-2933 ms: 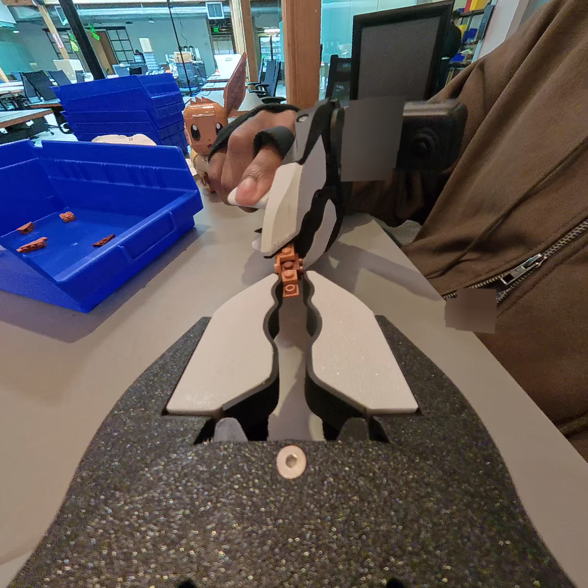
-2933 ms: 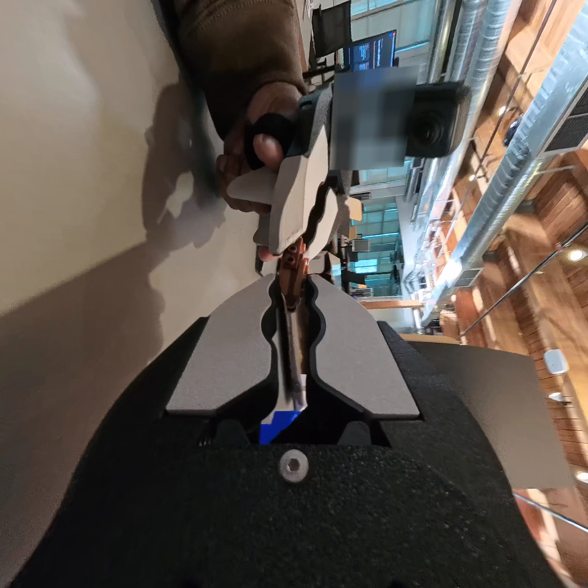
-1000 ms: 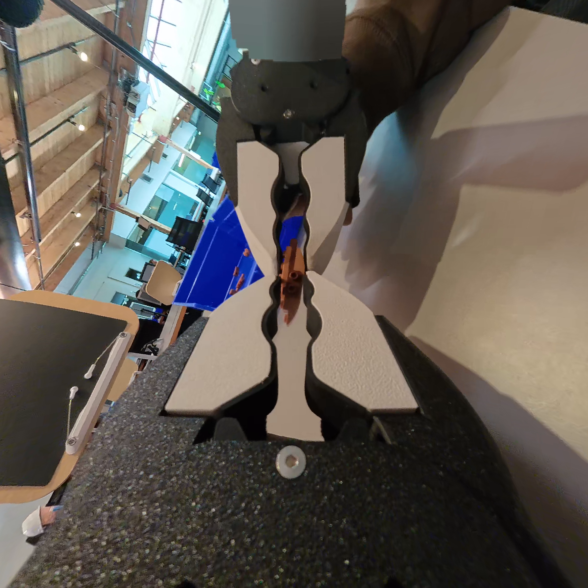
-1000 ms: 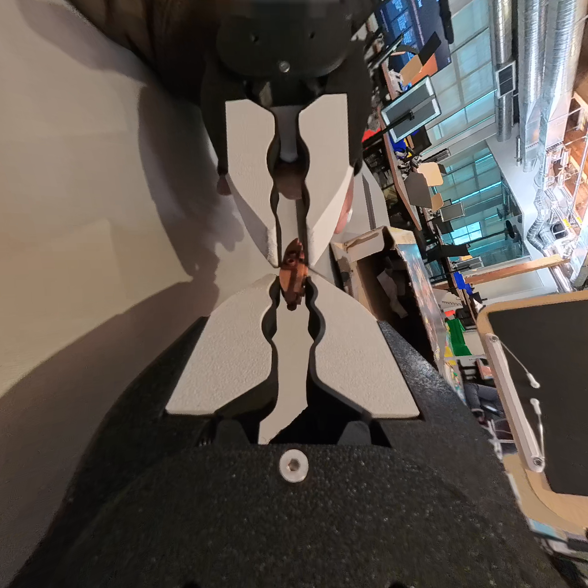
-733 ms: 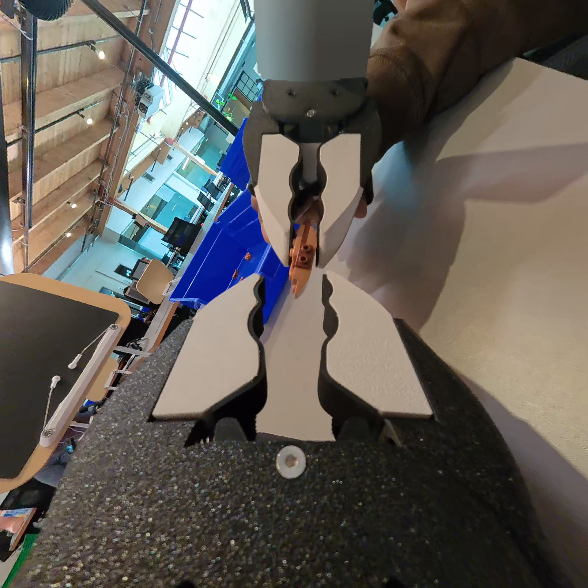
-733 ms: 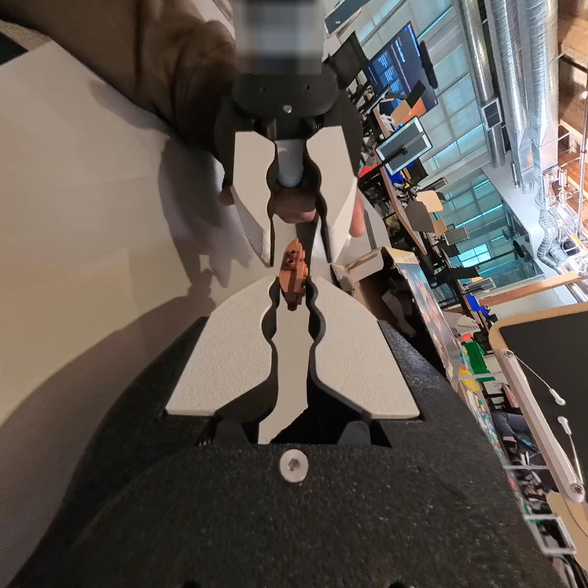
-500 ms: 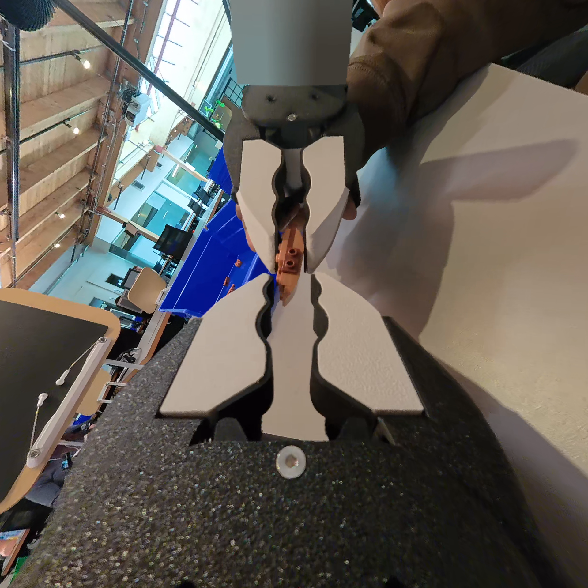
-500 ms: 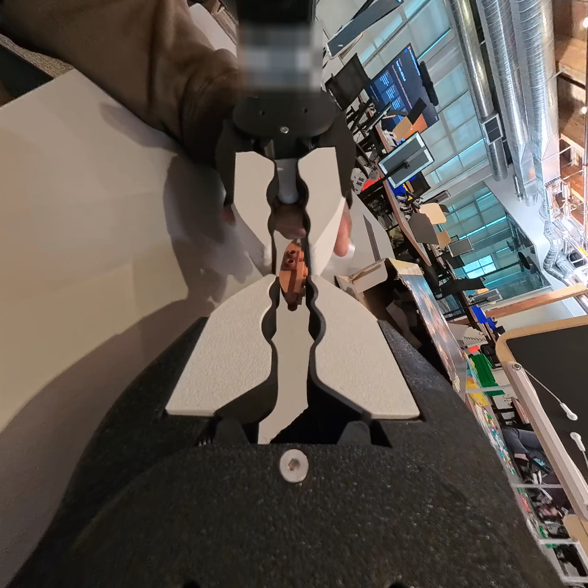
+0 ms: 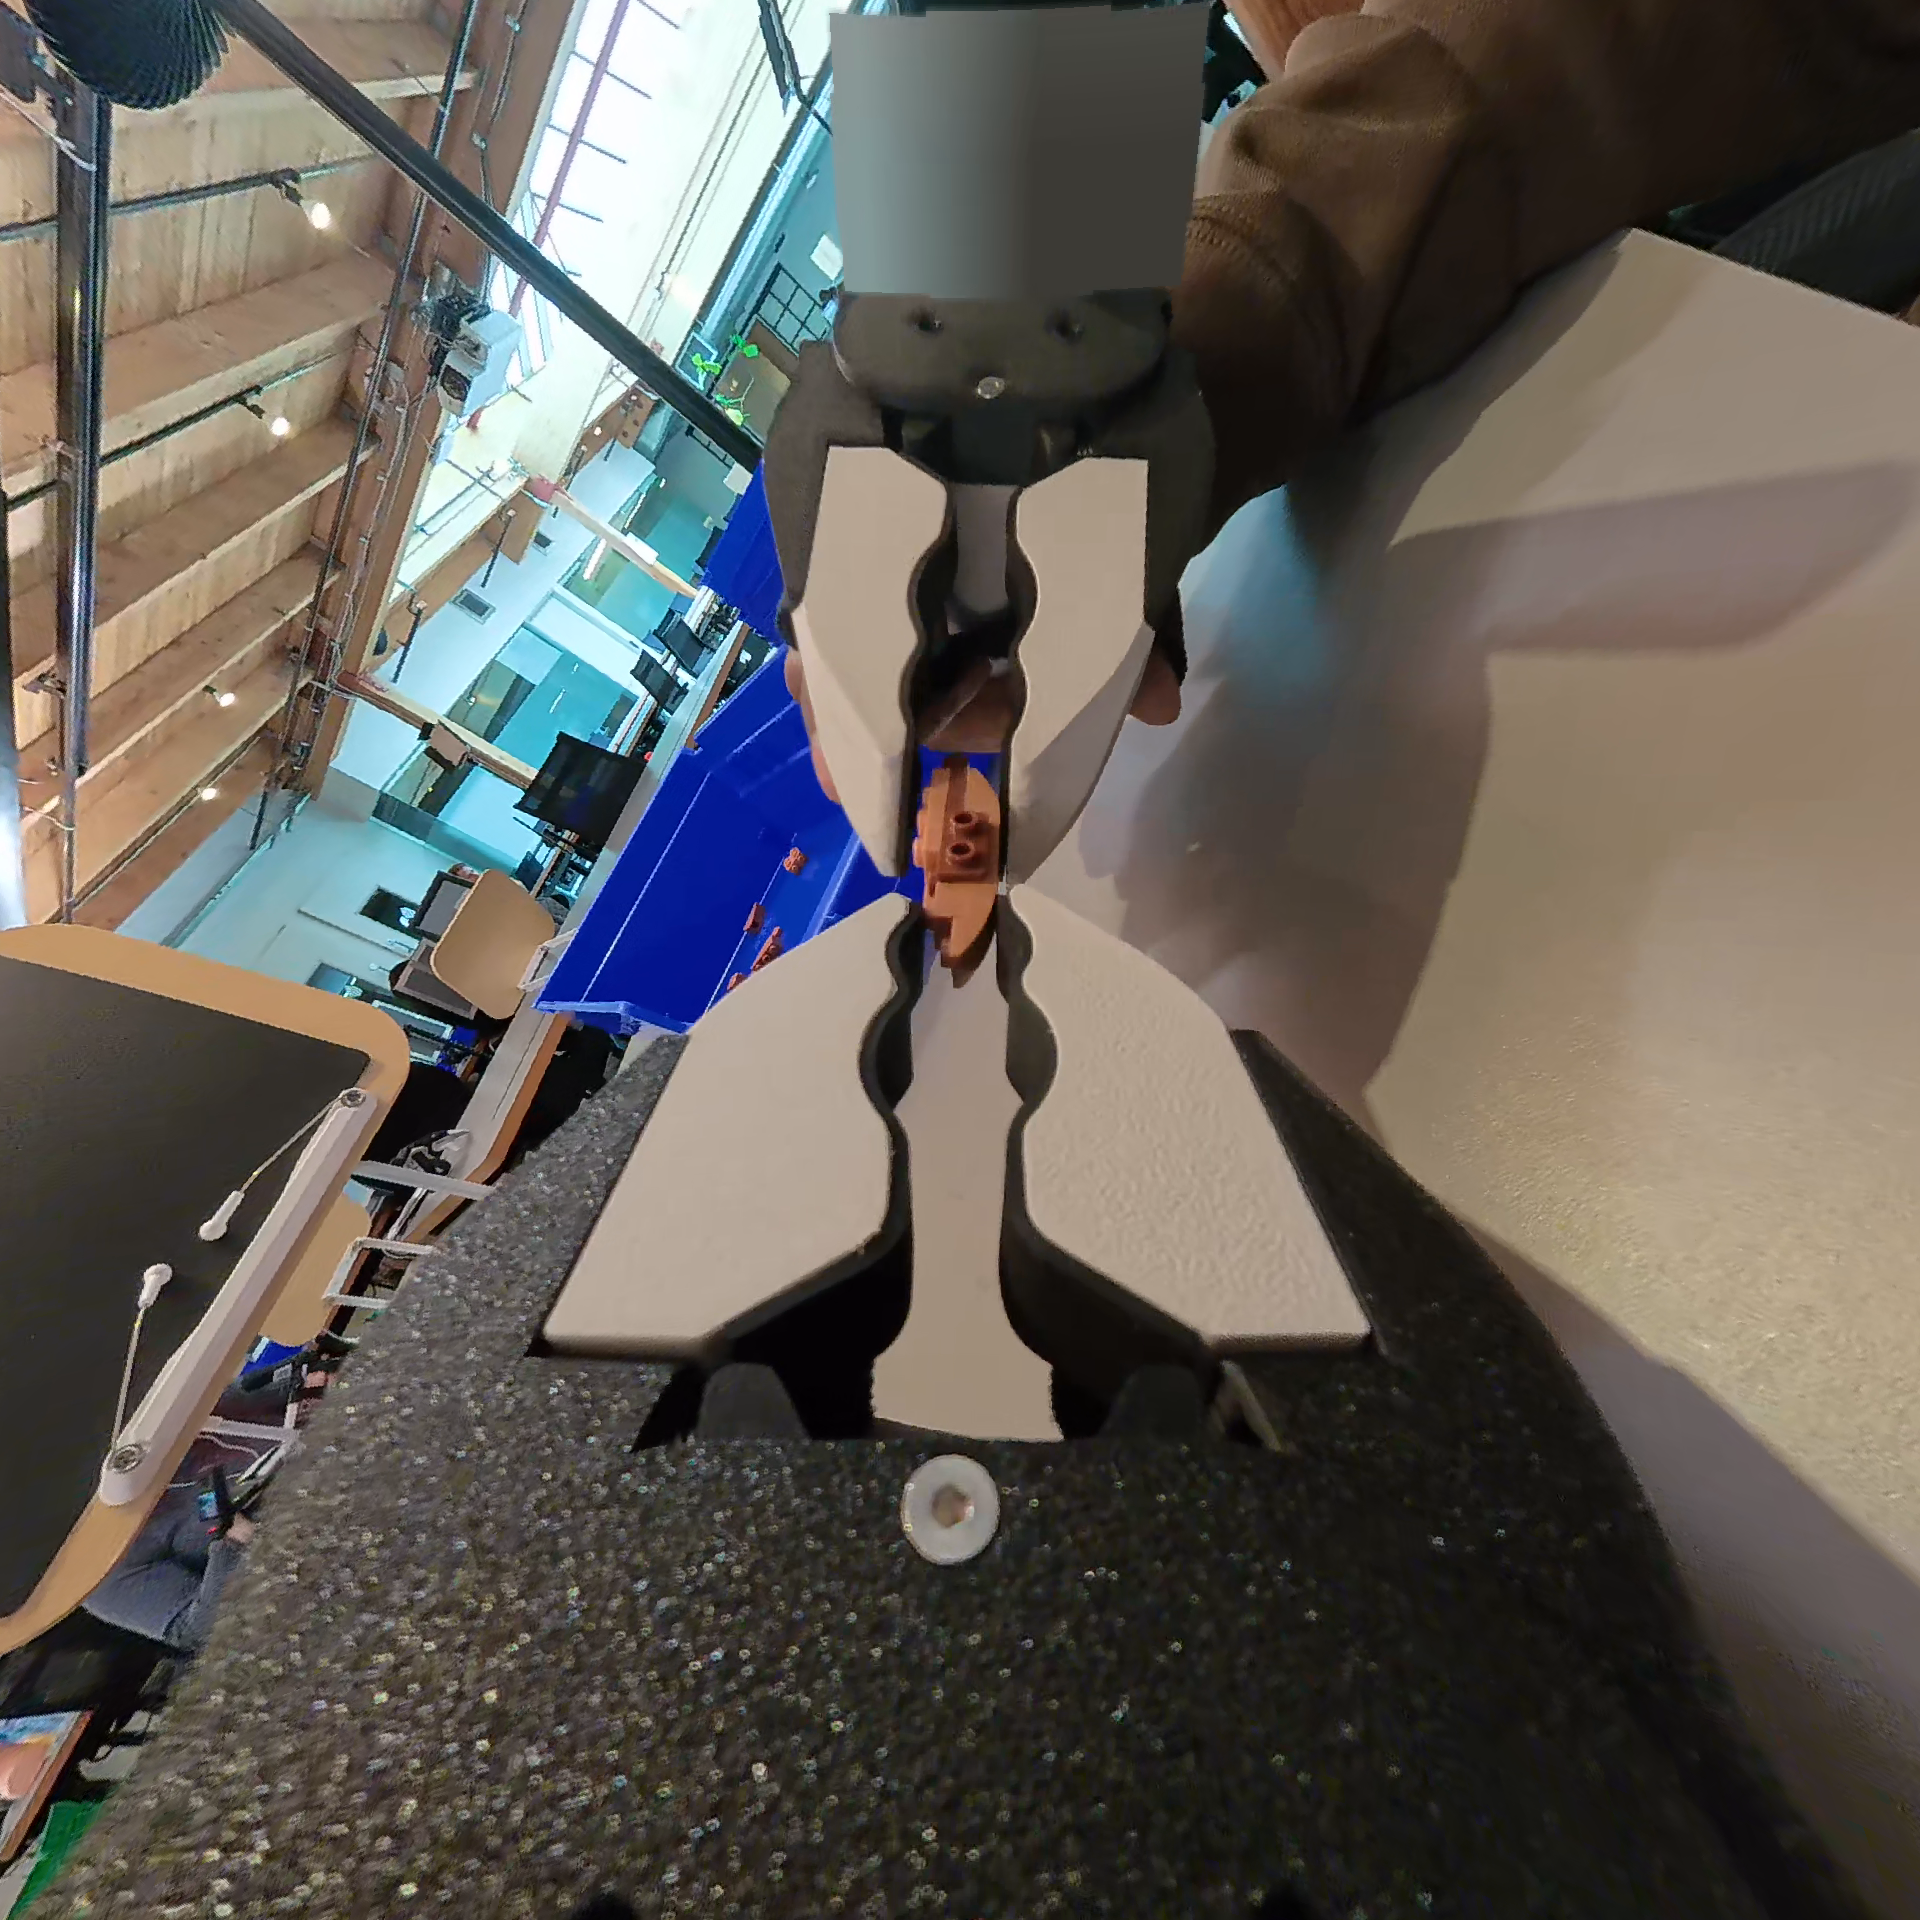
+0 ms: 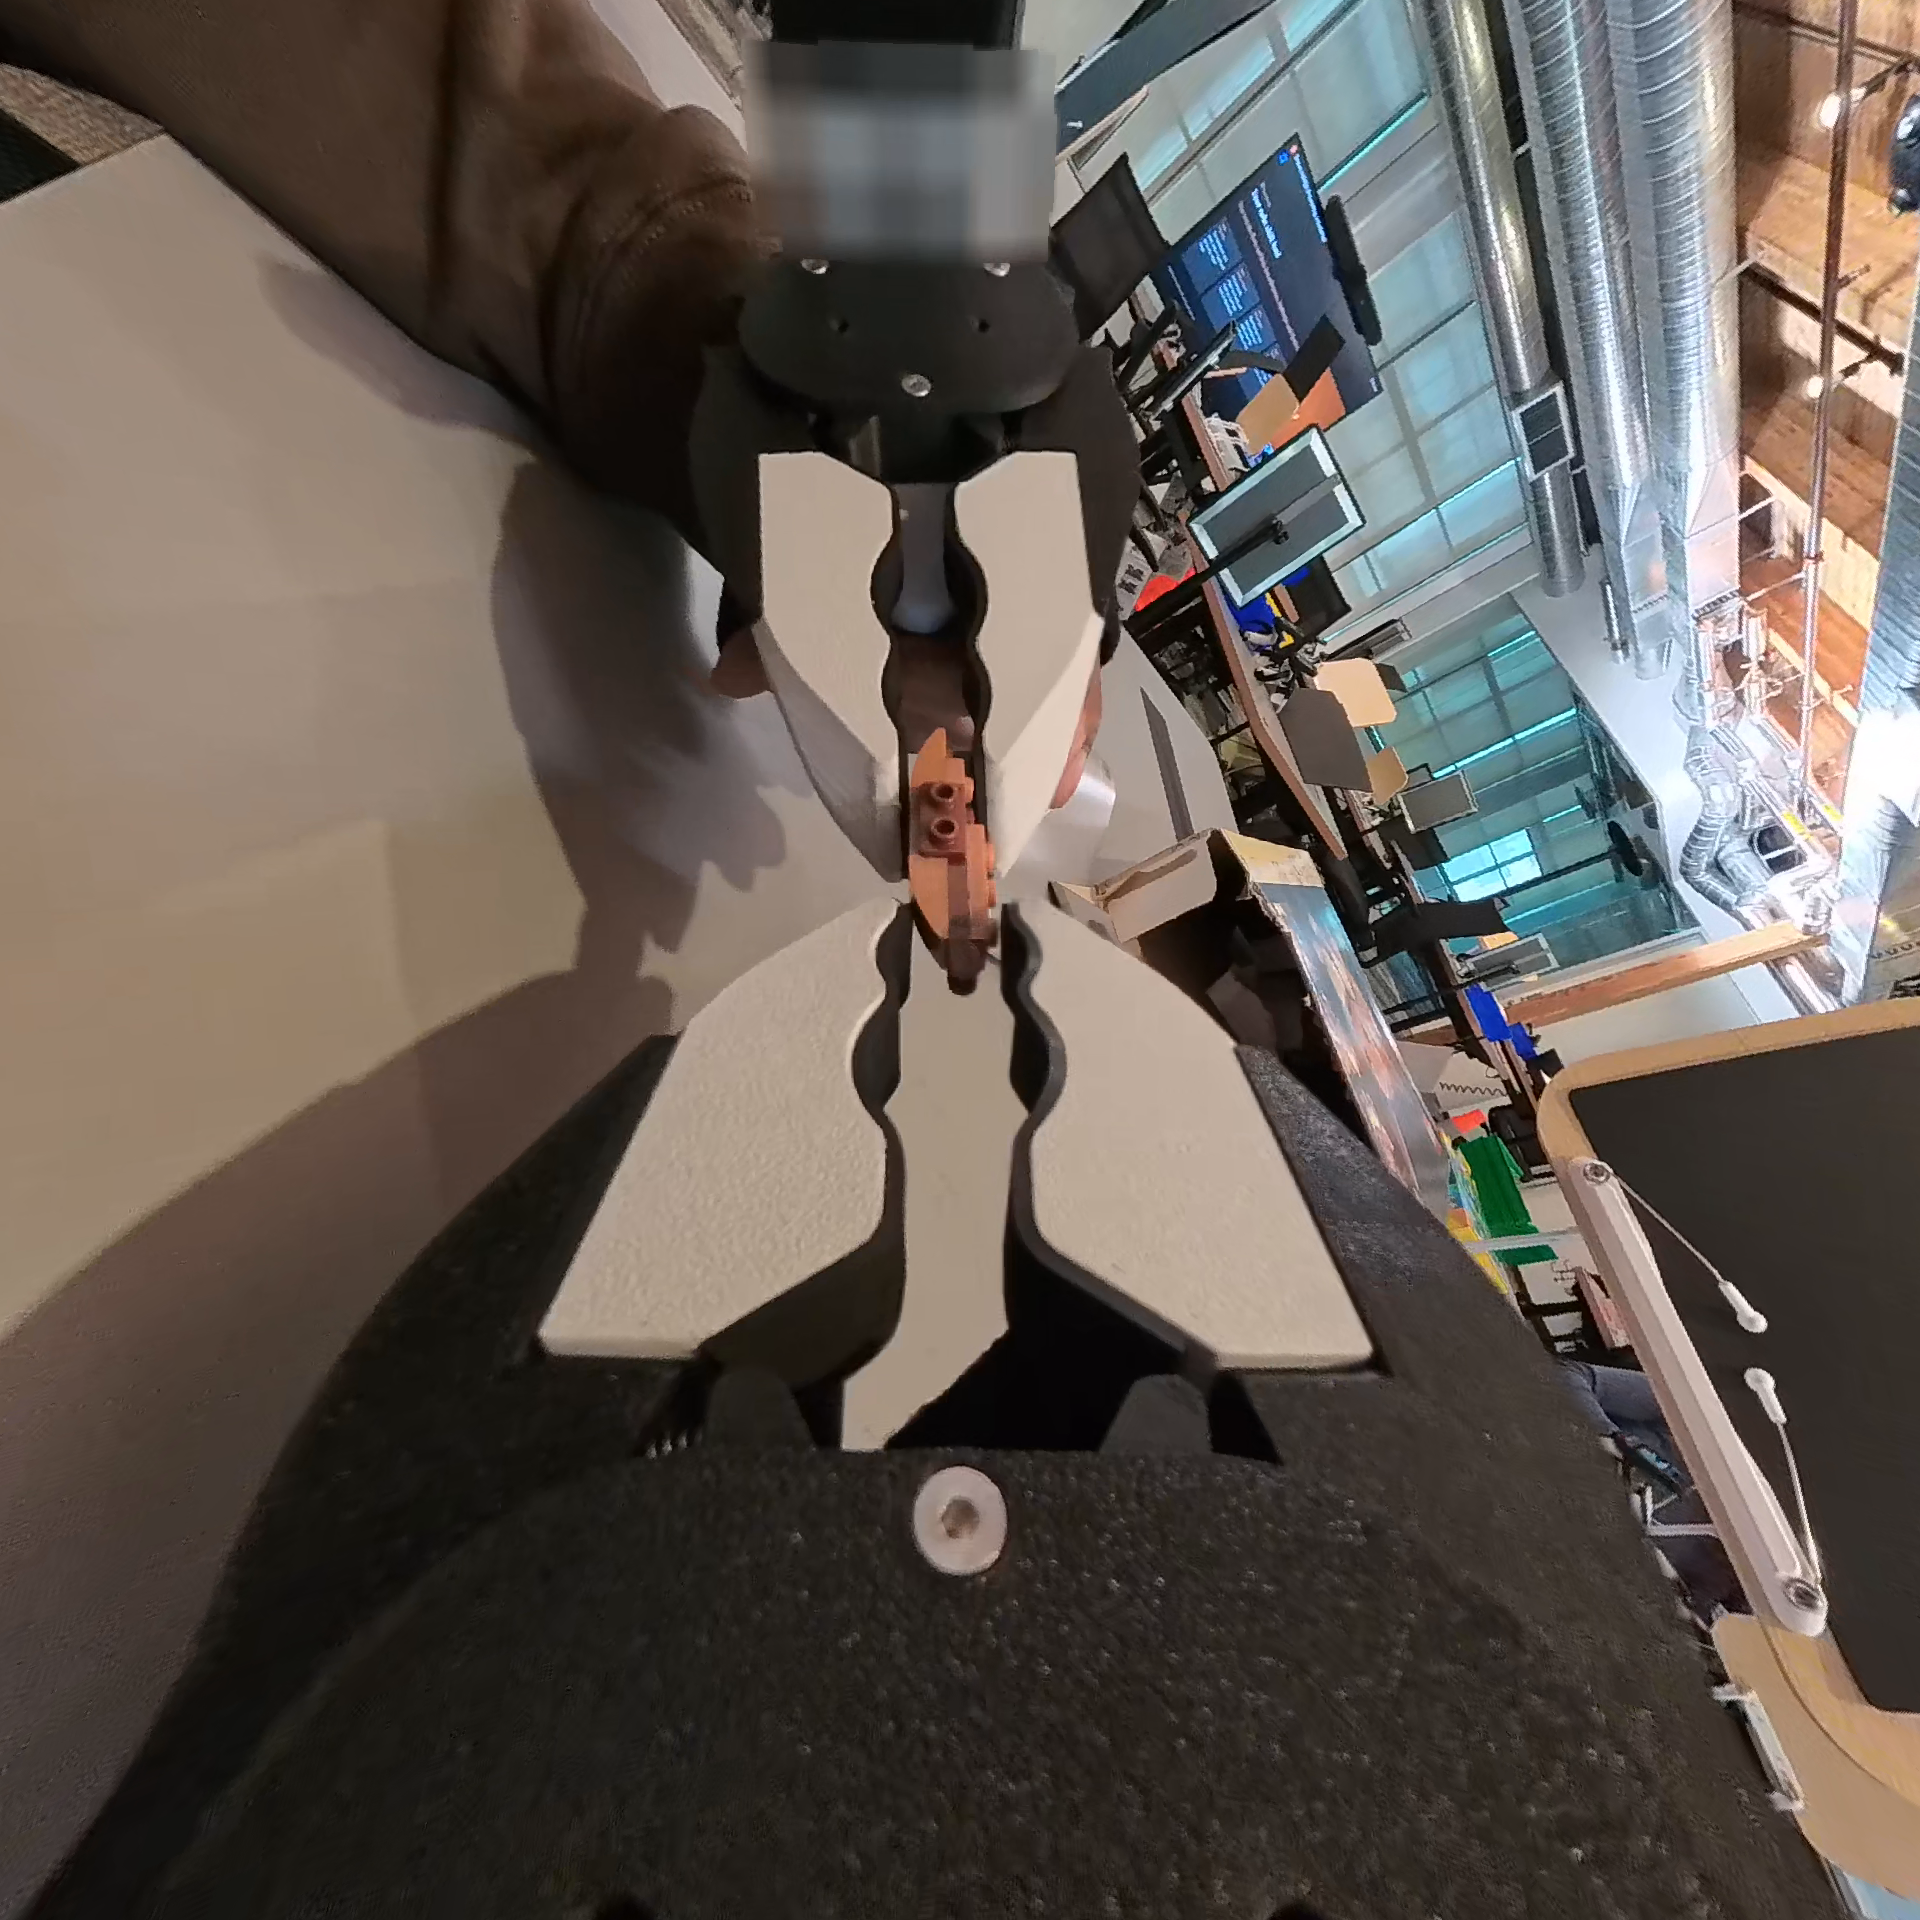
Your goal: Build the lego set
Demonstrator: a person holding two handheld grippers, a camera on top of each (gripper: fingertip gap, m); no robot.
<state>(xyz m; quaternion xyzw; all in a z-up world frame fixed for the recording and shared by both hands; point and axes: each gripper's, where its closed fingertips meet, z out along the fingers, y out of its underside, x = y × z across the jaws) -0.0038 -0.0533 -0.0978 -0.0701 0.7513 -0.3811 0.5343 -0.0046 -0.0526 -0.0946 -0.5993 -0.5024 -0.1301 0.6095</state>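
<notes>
My two grippers meet tip to tip above the grey table [image 9: 1558, 831]. Between them is a small brown brick assembly [image 9: 961, 852], made of tan and dark brown pieces with two studs showing. In the left wrist view my left gripper [image 9: 951, 914] is shut on the near end of the assembly. The right gripper [image 9: 953, 873] faces it and grips the far part. In the right wrist view my right gripper [image 10: 951, 914] is shut on the same assembly [image 10: 945, 862], and the left gripper [image 10: 940, 868] clamps its other end. A hand in a brown sleeve [image 9: 1403, 208] holds the right gripper.
A blue bin [image 9: 665, 894] holding several small brown pieces stands on the table behind the grippers. An open cardboard box [image 10: 1174, 883] lies past the table's edge. A black-topped table with a wooden rim [image 9: 125, 1195] is at the left. The grippers are tip to tip, or close to it.
My left gripper opened, left the assembly in the right gripper, then came back and shut on its end again. The right gripper kept its hold. Both grippers have rolled sideways since the earliest frames.
</notes>
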